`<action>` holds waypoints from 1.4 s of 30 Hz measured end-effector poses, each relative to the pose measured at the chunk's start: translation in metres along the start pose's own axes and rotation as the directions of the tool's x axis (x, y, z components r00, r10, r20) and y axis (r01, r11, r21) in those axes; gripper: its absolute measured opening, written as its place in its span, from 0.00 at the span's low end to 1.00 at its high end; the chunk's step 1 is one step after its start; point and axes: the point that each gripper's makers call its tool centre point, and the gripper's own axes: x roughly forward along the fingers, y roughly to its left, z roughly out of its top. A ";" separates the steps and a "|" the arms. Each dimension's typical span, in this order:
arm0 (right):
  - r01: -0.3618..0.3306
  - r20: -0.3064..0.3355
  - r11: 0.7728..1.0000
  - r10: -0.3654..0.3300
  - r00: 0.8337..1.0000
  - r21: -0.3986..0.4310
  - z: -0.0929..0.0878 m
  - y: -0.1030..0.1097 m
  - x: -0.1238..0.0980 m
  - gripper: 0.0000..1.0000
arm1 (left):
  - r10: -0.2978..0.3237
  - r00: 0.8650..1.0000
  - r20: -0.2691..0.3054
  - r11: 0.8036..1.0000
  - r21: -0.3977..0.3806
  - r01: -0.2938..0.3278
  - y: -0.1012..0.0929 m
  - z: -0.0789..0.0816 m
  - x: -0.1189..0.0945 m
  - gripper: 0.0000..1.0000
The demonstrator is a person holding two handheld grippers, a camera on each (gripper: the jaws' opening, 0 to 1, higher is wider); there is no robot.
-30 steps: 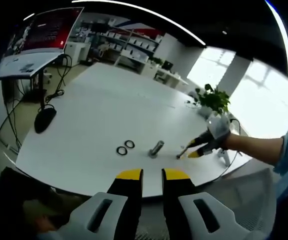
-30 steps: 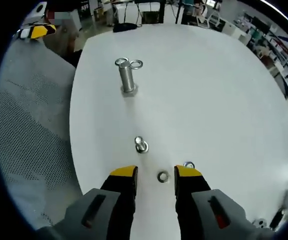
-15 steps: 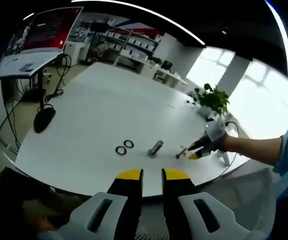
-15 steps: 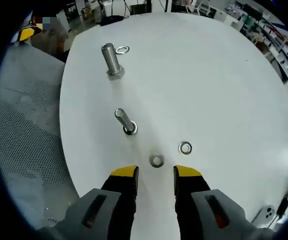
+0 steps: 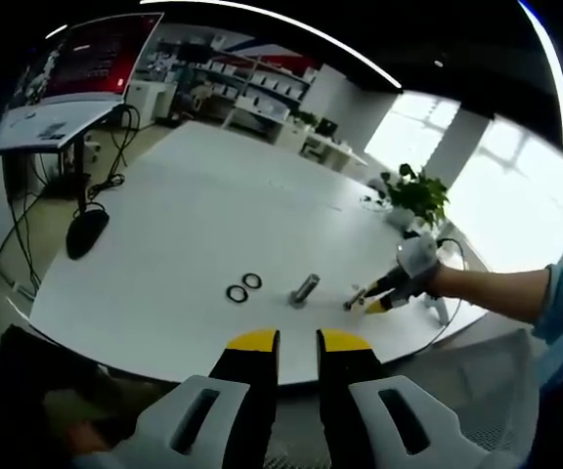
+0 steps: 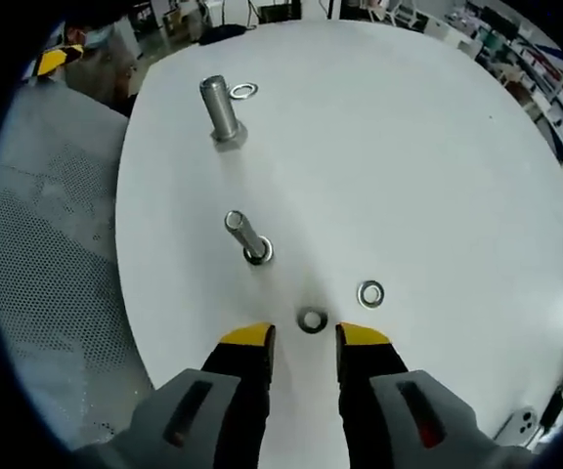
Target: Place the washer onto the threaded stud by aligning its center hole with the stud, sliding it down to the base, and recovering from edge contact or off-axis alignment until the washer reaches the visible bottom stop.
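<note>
In the right gripper view, a steel washer (image 6: pixel 312 319) lies flat on the white table (image 6: pixel 428 166), just beyond my right gripper (image 6: pixel 304 337), whose jaws stand open and hold nothing. A second washer (image 6: pixel 370 292) lies to its right. The thin threaded stud (image 6: pixel 246 235) stands tilted in view, ahead and left of the jaws. In the left gripper view, my left gripper (image 5: pixel 299 342) hovers off the table's near edge, narrowly open and holding nothing. Far ahead of it are the stud (image 5: pixel 352 298) and the right gripper (image 5: pixel 381 296) in a gloved hand (image 5: pixel 418 256).
A thick upright bolt (image 6: pixel 221 107) stands farther off, with a washer (image 6: pixel 243 91) behind it. That bolt (image 5: pixel 306 290) has two dark rings (image 5: pixel 243 288) to its left. A mesh chair (image 6: pixel 47 254) borders the table edge. A potted plant (image 5: pixel 416 195) and a black mouse (image 5: pixel 88 233) sit on the table.
The right gripper has drawn back: the washer that lay between its fingertips now lies just ahead of them, and the stud shows more from the side. The left gripper has stayed still.
</note>
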 end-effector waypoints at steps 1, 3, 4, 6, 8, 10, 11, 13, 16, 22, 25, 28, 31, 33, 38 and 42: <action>-0.011 0.001 1.000 0.011 1.000 0.009 0.001 0.001 0.001 0.26 | 0.001 1.000 0.001 1.000 -0.001 -0.001 0.000 0.000 0.000 0.13; -0.005 0.004 1.000 0.005 1.000 0.018 0.001 -0.004 0.001 0.23 | 0.002 1.000 0.002 1.000 -0.003 -0.002 0.000 0.000 0.000 0.13; -0.005 0.004 1.000 0.005 1.000 0.020 0.001 -0.004 0.001 0.22 | 0.003 1.000 0.002 1.000 -0.004 -0.003 0.001 0.000 0.000 0.13; -0.002 0.004 1.000 0.002 1.000 0.030 0.001 -0.005 0.001 0.19 | 0.004 1.000 0.002 1.000 -0.005 -0.004 0.001 0.001 0.000 0.13; 0.002 0.002 0.999 -0.002 1.000 0.044 0.001 -0.006 0.001 0.18 | 0.005 1.000 0.003 1.000 -0.005 -0.005 0.001 0.001 0.000 0.13; 0.003 -0.003 0.999 -0.003 1.000 0.032 0.001 -0.006 0.001 0.18 | 0.007 1.000 0.003 1.000 -0.006 -0.007 0.002 0.001 0.000 0.13; 0.003 -0.004 1.000 -0.003 1.000 0.028 0.002 -0.005 0.001 0.18 | 0.007 1.000 0.003 1.000 -0.006 -0.007 0.002 0.001 0.000 0.13; 0.002 -0.009 1.000 -0.002 1.000 0.001 0.002 -0.005 0.002 0.18 | 0.009 1.000 0.004 1.000 -0.007 -0.009 0.002 0.001 0.000 0.13; -0.005 -0.016 0.998 0.004 1.000 -0.068 0.004 -0.001 0.002 0.17 | 0.010 1.000 0.003 1.000 -0.007 -0.010 0.002 0.001 0.000 0.13; 0.000 -0.041 0.999 -0.001 0.999 -0.035 0.005 -0.003 0.003 0.16 | 0.013 1.000 0.002 1.000 -0.009 -0.013 0.003 0.001 0.000 0.13; 0.001 -0.048 0.999 -0.003 0.999 -0.052 0.004 -0.002 0.003 0.16 | 0.013 1.000 -0.002 1.000 -0.008 -0.013 0.003 0.000 0.000 0.13; -0.004 -0.047 0.998 0.001 0.999 -0.071 0.005 -0.001 0.002 0.16 | 0.014 1.000 -0.003 1.000 -0.009 -0.014 0.003 0.000 0.000 0.13; -0.012 -0.042 0.995 0.008 0.999 -0.099 0.005 -0.001 0.003 0.16 | 0.014 1.000 -0.002 1.000 -0.011 -0.014 0.003 0.000 0.000 0.13; -0.014 -0.039 0.992 0.009 0.999 -0.122 0.005 -0.001 0.003 0.16 | 0.014 1.000 -0.003 1.000 -0.011 -0.014 0.003 0.000 0.000 0.13; -0.013 -0.071 0.996 0.007 0.997 -0.092 0.007 -0.002 0.004 0.16 | 0.022 1.000 -0.002 1.000 -0.011 -0.022 0.004 0.000 0.000 0.13; -0.010 -0.103 0.994 -0.001 0.995 -0.106 0.007 -0.001 0.004 0.16 | 0.022 1.000 0.000 1.000 -0.012 -0.022 0.004 0.000 0.000 0.13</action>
